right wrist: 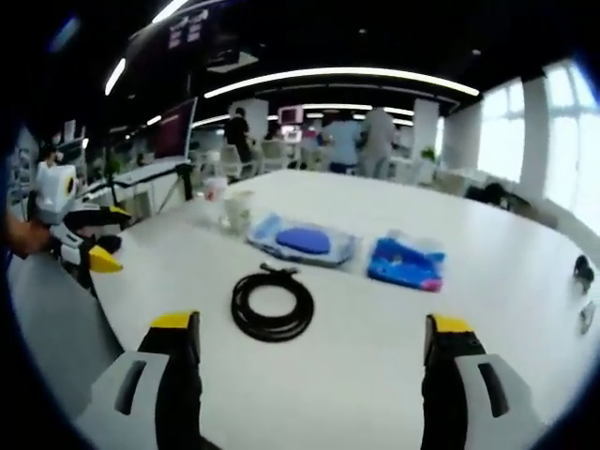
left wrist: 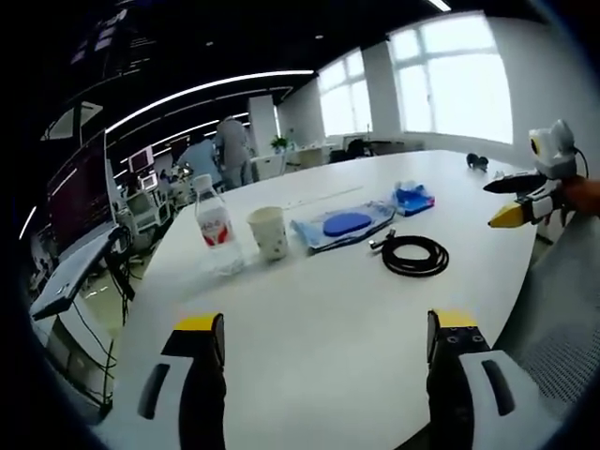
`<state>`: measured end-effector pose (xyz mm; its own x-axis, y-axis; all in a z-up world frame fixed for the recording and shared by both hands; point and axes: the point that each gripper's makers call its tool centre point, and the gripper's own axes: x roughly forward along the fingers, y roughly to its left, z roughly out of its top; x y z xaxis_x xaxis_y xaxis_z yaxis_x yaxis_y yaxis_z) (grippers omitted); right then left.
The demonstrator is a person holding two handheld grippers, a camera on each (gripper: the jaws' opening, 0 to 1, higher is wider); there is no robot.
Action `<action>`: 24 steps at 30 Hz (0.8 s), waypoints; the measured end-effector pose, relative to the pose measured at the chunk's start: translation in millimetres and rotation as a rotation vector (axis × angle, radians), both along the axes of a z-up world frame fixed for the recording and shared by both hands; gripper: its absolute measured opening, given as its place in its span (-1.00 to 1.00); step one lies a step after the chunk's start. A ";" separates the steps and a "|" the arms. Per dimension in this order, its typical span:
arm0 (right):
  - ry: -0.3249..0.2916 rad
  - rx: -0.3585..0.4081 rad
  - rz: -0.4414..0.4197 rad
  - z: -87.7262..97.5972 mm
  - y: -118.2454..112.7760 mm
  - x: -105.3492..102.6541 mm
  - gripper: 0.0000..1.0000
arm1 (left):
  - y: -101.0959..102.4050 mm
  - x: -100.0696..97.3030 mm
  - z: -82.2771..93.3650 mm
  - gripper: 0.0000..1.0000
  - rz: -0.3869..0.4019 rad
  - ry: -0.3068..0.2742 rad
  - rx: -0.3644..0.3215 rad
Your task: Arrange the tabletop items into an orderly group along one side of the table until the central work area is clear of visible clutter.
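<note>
Left gripper view has the left hand-held gripper [left wrist: 323, 347] hanging over bare white surface [left wrist: 309, 375], jaws spread wide with nothing between them. Same story for the right hand-held gripper [right wrist: 314, 352] in the right gripper view: wide open, empty.

Looks to me like nothing's been gathered yet, so this is the very start, the pick-a-first-item step. In the left gripper view the clutter sits in a loose row: water bottle [left wrist: 215, 225] at about 10 o'clock, paper cup [left wrist: 269, 232] just beside it, then a clear pouch with a blue disc [left wrist: 345, 225] at 12, a blue packet [left wrist: 412, 198] at 1, and a coiled black cable [left wrist: 415, 255] nearer in, apart from the rest.

In the right gripper view that cable sits dead ahead at 12 o'clock, closest of anything, so I'd guess it's the natural first grab. It's floppy, so the jaws would need to come down over one side of the loop and pinch, then carry it toward the bottle-and-cup end.

Room's a big open office: white rounded surface, bright windows [left wrist: 455, 80], strip lights overhead, a few people standing way in the back by desks and monitors.
</note>
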<state>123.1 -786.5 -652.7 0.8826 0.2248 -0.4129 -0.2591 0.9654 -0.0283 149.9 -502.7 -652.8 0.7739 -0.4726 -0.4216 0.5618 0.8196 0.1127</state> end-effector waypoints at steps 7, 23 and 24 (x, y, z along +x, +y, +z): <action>-0.001 -0.009 -0.009 0.6 -2.1 0.0 0.93 | -1.0 -0.5 0.6 0.74 -0.004 -0.001 -0.005; 0.014 -0.001 0.002 -2.1 2.0 -0.4 0.88 | 0.1 -1.3 1.4 0.74 -0.001 -0.005 -0.012; 0.017 0.003 0.002 -2.5 2.1 -0.8 0.88 | -0.1 -1.4 1.7 0.74 -0.003 -0.008 -0.010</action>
